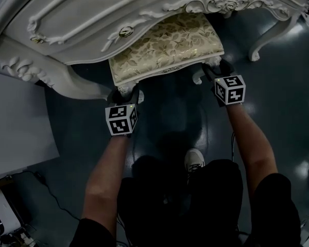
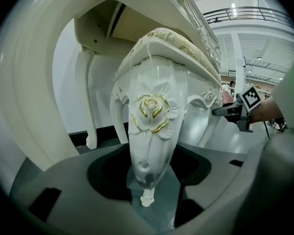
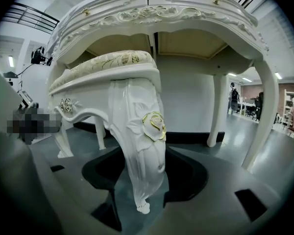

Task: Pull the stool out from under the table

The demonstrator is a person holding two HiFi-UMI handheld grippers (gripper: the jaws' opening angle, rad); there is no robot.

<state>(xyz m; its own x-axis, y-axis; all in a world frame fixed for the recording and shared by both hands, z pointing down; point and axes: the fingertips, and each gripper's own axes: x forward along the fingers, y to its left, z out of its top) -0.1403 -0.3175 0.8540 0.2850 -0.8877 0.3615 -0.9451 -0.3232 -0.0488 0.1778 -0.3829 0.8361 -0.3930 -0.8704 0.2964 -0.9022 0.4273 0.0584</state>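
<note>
The stool [image 1: 165,45], white carved legs under a cream and gold floral seat, stands half under the white ornate table [image 1: 92,19]. My left gripper [image 1: 124,92] is at its front left leg. In the left gripper view that rose-carved leg [image 2: 152,131] fills the gap, and the left gripper [image 2: 152,180] is shut on it. My right gripper [image 1: 216,71] is at the front right leg. In the right gripper view the right gripper [image 3: 142,185] is shut on that leg [image 3: 139,146]. The right gripper [image 2: 235,112] also shows beyond the seat in the left gripper view.
The table's curved legs stand at the left [image 1: 67,81] and right [image 1: 270,35] of the stool. A white panel [image 1: 15,122] lies on the floor to my left. The person's shoe [image 1: 194,161] is on the dark glossy floor behind the grippers.
</note>
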